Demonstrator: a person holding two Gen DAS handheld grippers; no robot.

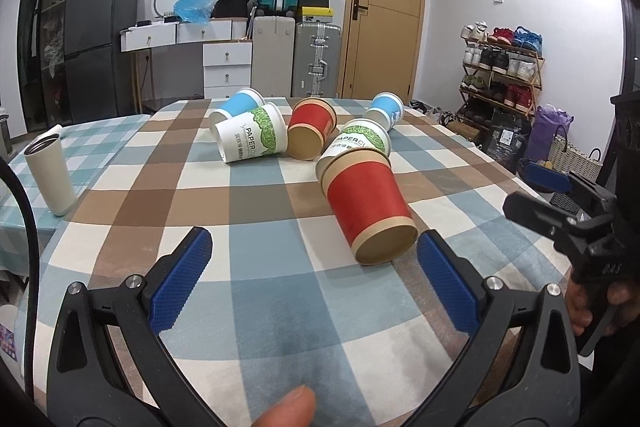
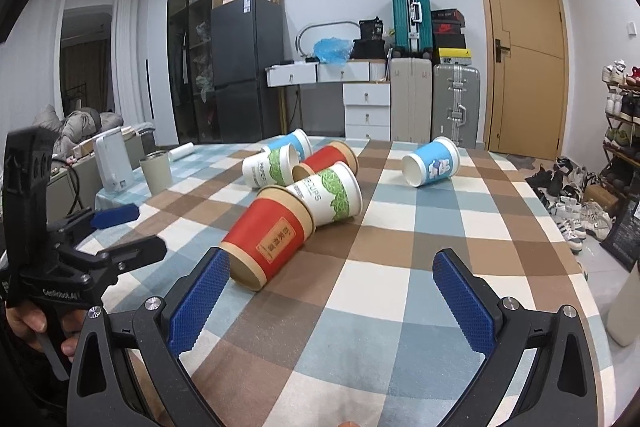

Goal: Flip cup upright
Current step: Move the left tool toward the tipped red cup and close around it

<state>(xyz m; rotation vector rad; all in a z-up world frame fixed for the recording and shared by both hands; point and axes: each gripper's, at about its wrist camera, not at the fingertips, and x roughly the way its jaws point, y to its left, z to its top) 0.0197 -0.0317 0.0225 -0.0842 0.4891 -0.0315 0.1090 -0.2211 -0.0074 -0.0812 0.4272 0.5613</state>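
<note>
Red cup (image 1: 366,205) lies on its side on the bench (image 1: 280,307), just ahead of the left tool (image 1: 314,257). Both it and the right tool (image 2: 332,279) gape wide, holding nothing.

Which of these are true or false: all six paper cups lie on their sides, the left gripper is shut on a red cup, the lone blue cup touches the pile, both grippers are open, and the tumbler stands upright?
1. All six paper cups lie on their sides. True: the near red cup, the far blue cup and the rest are all tipped over on the checked tablecloth.
2. The left gripper is shut on a red cup. False: its fingers are spread wide and hold nothing.
3. The far blue cup touches the pile. False: it lies apart, to the right.
4. Both grippers are open. True: the right gripper is spread too.
5. The tumbler stands upright. True.
</note>
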